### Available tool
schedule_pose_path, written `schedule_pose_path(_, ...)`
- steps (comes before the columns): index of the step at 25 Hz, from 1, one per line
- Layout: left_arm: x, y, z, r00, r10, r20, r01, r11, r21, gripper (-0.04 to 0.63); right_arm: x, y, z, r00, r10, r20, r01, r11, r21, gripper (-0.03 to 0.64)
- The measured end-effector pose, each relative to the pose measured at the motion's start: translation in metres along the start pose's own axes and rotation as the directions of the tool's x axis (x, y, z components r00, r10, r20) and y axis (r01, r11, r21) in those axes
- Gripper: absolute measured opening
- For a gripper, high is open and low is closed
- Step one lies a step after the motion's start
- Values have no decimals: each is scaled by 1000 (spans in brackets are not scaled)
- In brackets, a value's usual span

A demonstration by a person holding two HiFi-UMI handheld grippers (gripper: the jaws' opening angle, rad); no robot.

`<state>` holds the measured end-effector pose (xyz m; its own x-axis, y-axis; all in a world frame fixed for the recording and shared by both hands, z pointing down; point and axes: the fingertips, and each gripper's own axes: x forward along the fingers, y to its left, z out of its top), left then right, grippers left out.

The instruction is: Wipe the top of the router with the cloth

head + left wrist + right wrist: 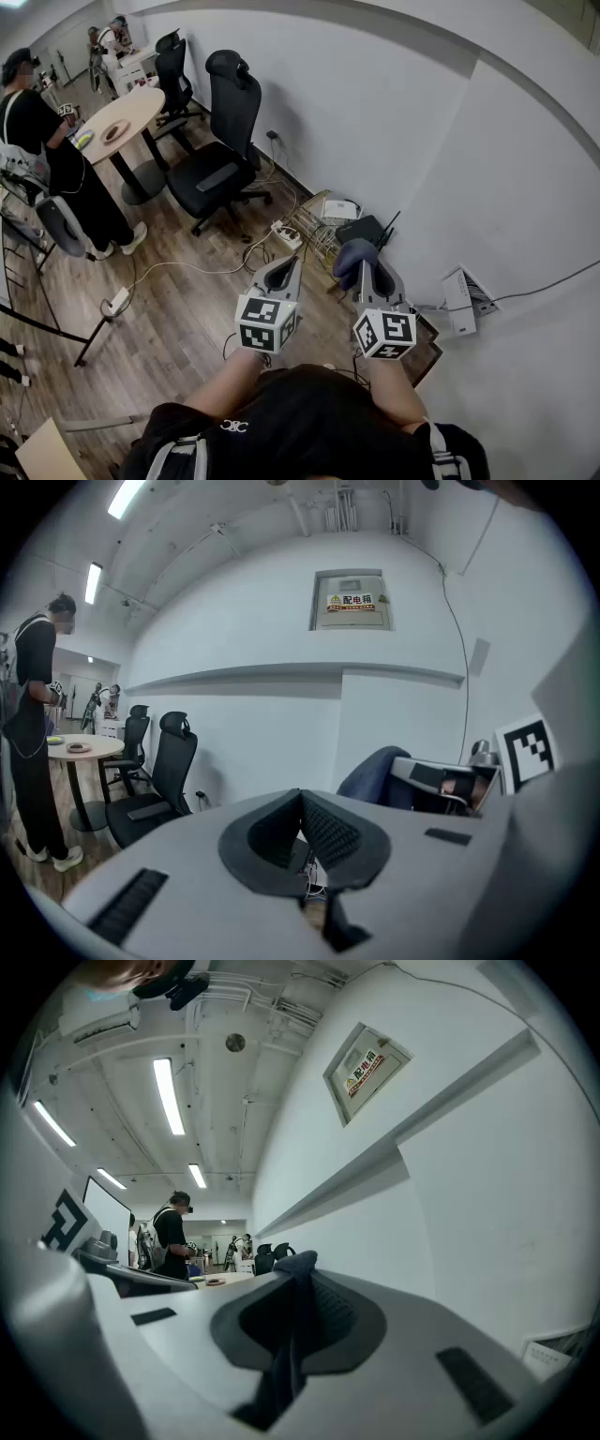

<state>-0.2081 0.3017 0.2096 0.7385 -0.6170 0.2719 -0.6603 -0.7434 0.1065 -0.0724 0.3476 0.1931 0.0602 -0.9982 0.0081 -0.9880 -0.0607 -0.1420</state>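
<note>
Right gripper [368,277] aloft, cloth [351,259] in jaws.

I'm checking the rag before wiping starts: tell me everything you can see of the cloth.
The cloth is dark blue, soft-looking fabric, bunched into a rounded wad. The right gripper is shut on it: in the right gripper view a thin fold runs pinched between the jaws and bulges past their tips. It is held in the air near the black router, apparently not touching it.
</note>
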Motion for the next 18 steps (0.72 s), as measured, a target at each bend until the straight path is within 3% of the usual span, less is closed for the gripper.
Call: schedule_pose_path(18, 32, -21, 13, 1000, -3, 13, 2, 1000, 15, 1, 12, -32, 8, 999, 38, 33, -38, 999, 21, 6)
